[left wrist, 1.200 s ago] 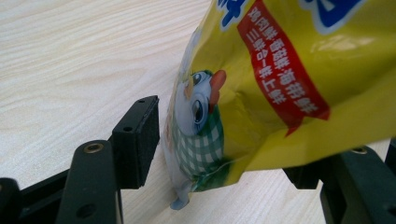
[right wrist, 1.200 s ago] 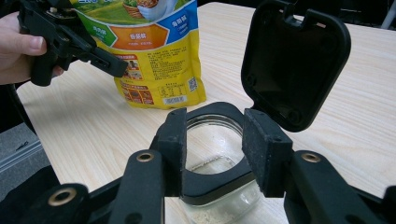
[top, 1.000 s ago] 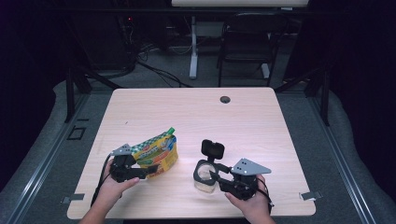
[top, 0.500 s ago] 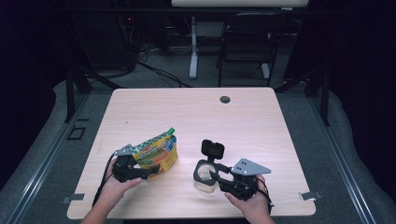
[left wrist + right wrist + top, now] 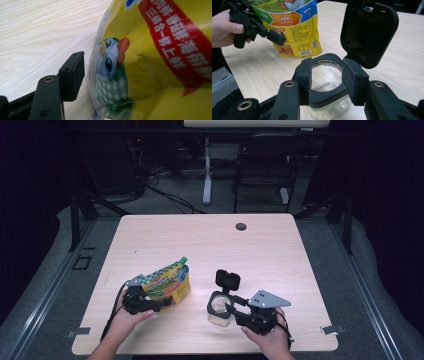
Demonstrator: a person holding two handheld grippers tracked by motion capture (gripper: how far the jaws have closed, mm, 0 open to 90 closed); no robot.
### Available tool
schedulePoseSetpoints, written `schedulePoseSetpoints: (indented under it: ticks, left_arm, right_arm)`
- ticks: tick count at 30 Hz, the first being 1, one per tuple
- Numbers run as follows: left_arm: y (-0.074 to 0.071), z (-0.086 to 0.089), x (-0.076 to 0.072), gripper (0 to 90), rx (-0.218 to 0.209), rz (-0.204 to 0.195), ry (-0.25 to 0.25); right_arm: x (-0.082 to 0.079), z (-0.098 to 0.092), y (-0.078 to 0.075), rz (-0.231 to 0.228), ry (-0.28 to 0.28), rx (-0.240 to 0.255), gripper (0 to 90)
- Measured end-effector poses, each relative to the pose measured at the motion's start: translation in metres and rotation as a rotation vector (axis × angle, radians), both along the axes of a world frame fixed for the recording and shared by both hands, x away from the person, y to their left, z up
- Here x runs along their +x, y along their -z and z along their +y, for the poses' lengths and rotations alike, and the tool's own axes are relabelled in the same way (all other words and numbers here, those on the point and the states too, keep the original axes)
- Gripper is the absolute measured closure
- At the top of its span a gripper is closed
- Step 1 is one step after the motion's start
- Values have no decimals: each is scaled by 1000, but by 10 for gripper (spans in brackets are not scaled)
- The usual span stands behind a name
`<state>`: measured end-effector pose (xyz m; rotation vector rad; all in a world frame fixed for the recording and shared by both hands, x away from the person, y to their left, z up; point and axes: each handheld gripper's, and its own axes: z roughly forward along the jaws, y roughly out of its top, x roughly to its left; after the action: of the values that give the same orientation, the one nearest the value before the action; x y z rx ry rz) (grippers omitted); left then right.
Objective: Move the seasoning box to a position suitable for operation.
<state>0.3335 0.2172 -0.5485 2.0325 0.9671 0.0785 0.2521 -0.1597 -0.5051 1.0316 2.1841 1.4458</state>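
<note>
A yellow and green snack bag [image 5: 167,282] stands on the table at the front left. My left gripper [image 5: 164,301] reaches around its lower end. In the left gripper view one pad [image 5: 72,75] stands a sliver off the bag [image 5: 155,62], and the other jaw is hidden behind it. My right gripper [image 5: 227,309] is shut on the black collar of a glass jar [image 5: 216,312], whose hinged black lid [image 5: 227,280] stands open. In the right gripper view both pads press that collar, with pale grains in the bottom of the jar [image 5: 329,110]. Beyond it are the lid [image 5: 368,32], the bag [image 5: 294,27] and the left gripper [image 5: 274,37].
The wooden table [image 5: 210,245] has a round cable hole [image 5: 241,226] near its far edge. Both hands work close to the front edge. A chair [image 5: 265,165] and floor cables lie beyond the table in the dark.
The left gripper has shifted slightly by the bag's lower end. The right gripper and the jar have not moved.
</note>
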Motion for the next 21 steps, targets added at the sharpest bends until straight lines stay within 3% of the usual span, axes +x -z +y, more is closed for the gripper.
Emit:
schedulePoseSetpoints:
  ticks: [21]
  left_arm:
    - [7, -4, 6, 340, -2, 21, 14]
  right_arm:
    - [-3, -3, 1, 1, 13, -1, 602]
